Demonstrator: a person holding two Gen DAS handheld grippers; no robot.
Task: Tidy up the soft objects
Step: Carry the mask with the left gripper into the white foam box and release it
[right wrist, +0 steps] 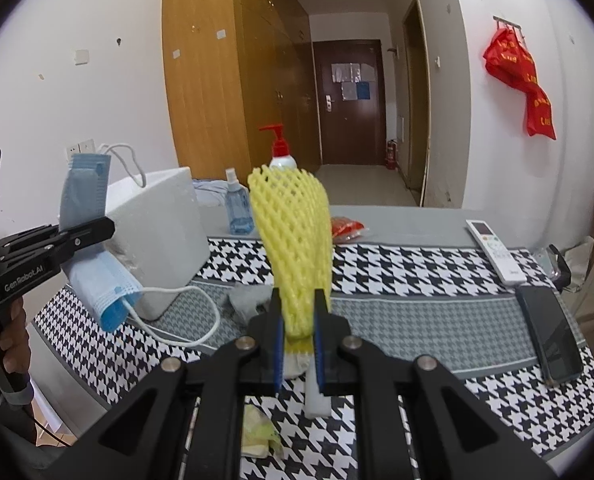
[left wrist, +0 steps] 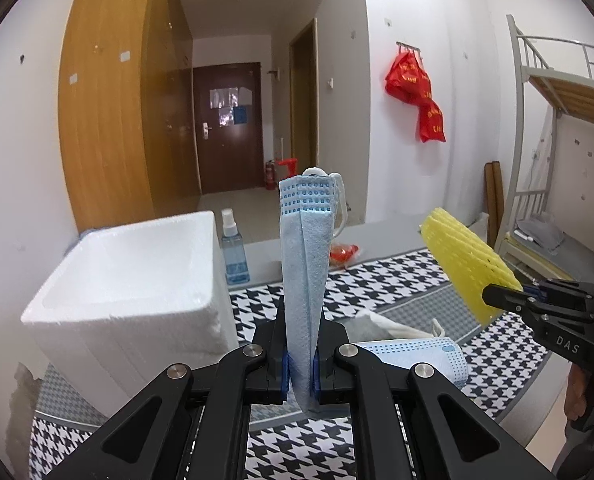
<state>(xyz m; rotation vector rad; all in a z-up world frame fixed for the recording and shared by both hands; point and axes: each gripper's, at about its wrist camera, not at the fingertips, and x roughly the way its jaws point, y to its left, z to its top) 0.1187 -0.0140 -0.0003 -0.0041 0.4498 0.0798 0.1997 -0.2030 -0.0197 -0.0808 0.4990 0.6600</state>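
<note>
My left gripper (left wrist: 301, 364) is shut on a folded blue face mask (left wrist: 303, 260) that stands up between its pads, above the table. In the right wrist view the left gripper (right wrist: 97, 232) shows from the side at the left, and the mask (right wrist: 85, 200) rises above its fingers. More blue mask material (right wrist: 105, 288) hangs under them with a white ear loop trailing onto the cloth. Whether that is a second mask I cannot tell. My right gripper (right wrist: 299, 336) is shut on a yellow foam net (right wrist: 297, 240), which is also in the left wrist view (left wrist: 465, 256).
A white foam box (left wrist: 137, 280) stands open-topped at the left of the houndstooth tablecloth (right wrist: 417, 264). Behind are a blue spray bottle (right wrist: 239, 208), a red pump bottle (right wrist: 283, 152) and a red packet (right wrist: 347, 226). A grey cloth (right wrist: 249, 300), remote (right wrist: 497, 250) and phone (right wrist: 553, 332) lie on the table.
</note>
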